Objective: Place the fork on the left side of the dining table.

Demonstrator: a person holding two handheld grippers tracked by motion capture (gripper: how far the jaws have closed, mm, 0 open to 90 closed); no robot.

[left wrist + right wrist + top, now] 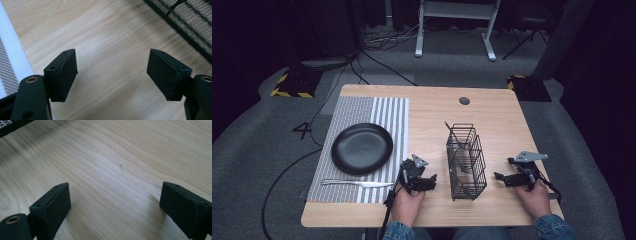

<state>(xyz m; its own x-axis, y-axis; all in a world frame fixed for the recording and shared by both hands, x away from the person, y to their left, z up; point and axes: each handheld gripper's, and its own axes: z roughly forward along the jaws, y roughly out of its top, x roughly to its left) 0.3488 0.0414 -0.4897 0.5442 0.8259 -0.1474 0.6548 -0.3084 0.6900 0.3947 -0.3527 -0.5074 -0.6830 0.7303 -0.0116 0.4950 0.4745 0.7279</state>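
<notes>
High view: the wire basket stands upright on the worktop, with cutlery inside it. The left gripper sits just left of the basket, pointing toward it; the right gripper sits just right of it, also pointing in. A black plate lies well left of the basket on a striped placemat, with a knife in front of the plate. The step in hand looks like setting the place, so the next piece should probably come out of the basket: approach from above, close on a handle, and lift straight up so the basket does not tip.

Left gripper view: the left gripper is spread wide and empty, over bare wood, with the basket ahead and to the upper right.

Right gripper view: the right gripper is likewise wide apart, holding nothing, with the basket's edge at the top left corner.
</notes>
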